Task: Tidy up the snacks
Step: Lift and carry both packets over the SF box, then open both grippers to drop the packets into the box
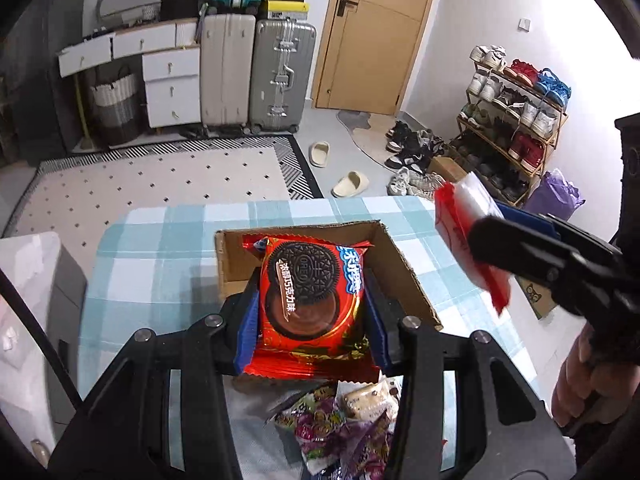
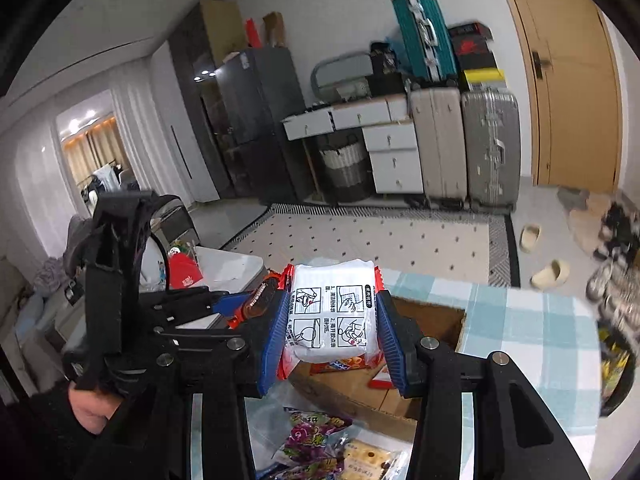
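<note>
Loose snack packets [image 1: 340,424] are seen nearest, lying in a small pile on the table [image 1: 152,264] just under the left tongs [image 1: 312,312]. Between the blue pads [image 1: 246,332] of these tongs a red Oreo packet [image 1: 310,300] is clamped by its two side edges. Its long axis is directed forward along the fingers, so that the far end reaches over the near wall of the cardboard box [image 1: 396,264], while the printed face is turned up to the camera. Inside the box another red wrapper can be noticed behind the packet.

On the right wrist view, the right tongs [image 2: 332,320] are closed on a white packet with red edges [image 2: 332,312]. It is held above the open box [image 2: 436,320], its face with the printed drawings turned to the camera and its long axis also lying forward. More red packets [image 2: 340,366] are visible in the box under it.

Further behind, a rug [image 1: 160,176], slippers [image 1: 350,184], suitcases [image 1: 280,76] and a shoe rack [image 1: 516,120] are seen.
</note>
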`<state>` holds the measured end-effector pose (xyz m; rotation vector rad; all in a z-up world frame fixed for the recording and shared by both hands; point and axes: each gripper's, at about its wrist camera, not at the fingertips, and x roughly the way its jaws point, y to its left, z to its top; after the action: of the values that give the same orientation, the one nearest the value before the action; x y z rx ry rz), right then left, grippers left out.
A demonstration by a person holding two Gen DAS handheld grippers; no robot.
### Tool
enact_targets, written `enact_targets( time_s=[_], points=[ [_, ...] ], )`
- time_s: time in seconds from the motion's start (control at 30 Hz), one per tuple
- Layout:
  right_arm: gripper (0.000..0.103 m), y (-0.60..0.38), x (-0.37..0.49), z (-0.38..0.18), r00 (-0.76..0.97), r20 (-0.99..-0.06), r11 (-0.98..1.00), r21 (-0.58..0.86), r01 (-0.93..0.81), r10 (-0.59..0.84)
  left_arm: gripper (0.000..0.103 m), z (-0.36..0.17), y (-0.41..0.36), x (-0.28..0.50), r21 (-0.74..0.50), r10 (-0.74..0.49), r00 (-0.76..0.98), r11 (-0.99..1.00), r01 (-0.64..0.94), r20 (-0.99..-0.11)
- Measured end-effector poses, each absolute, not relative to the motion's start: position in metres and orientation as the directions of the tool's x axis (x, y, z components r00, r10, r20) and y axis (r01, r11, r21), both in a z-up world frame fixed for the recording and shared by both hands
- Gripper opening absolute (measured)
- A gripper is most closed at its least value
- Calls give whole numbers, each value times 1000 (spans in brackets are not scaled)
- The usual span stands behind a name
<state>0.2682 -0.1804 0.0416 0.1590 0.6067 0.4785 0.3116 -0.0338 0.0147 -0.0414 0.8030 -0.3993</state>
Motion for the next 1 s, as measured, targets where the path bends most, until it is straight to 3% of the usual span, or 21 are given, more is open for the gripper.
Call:
enact_targets(
  time_s=[0.53, 1.0],
  points=[
    [44, -189, 333, -41, 630, -651, 906, 286, -313, 423, 42, -56, -48, 371, -207, -356, 536, 925, 318, -766],
    [44, -194, 345, -88, 565, -708, 906, 330, -266, 424, 42, -85, -54, 384, -224, -371, 514, 919, 326, -773]
  ],
)
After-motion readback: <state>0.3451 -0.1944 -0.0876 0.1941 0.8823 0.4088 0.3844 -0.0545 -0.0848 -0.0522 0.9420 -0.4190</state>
